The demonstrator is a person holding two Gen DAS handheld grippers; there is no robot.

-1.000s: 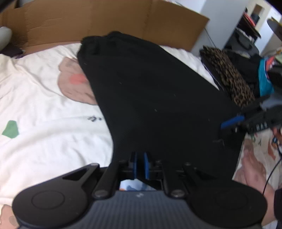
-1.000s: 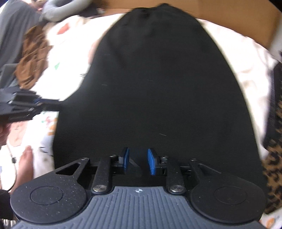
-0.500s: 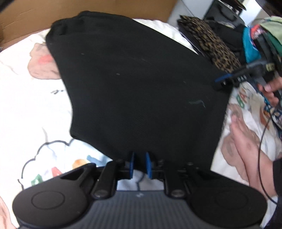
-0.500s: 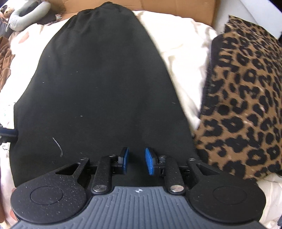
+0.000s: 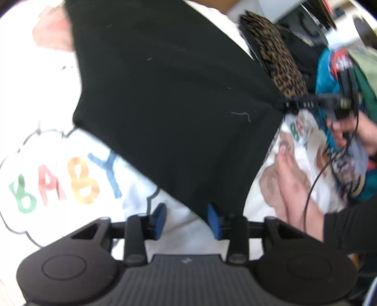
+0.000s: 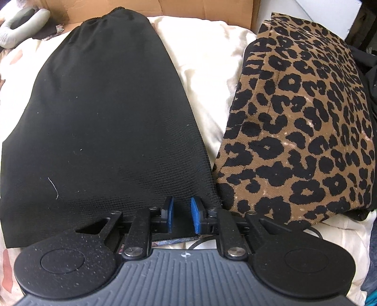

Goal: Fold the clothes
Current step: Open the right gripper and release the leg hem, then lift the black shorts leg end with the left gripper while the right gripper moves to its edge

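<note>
Black garment [image 6: 113, 117] lies flat on the bed sheet [image 6: 202, 77], gathered narrow end toward the cardboard [image 6: 165, 7], wide hem toward the tools. Folded leopard-print garment [image 6: 306, 117] sits just beside its right edge.

Left tool [image 5: 186, 220]: fingers spread wide, the black hem corner only brushing the inner face of one blue pad [image 5: 213, 221], nothing held. This view is blurred.

Right tool [image 6: 181, 213]: fingers narrowly apart with the right hem corner lying between them; whether the pads [image 6: 194, 216] press the cloth, cannot tell.

Judgement: the garment is spread, and the scene fits either a hem just laid down or one about to be taken up. A fold toward the cardboard would need both hem corners pinched and carried level.
</note>
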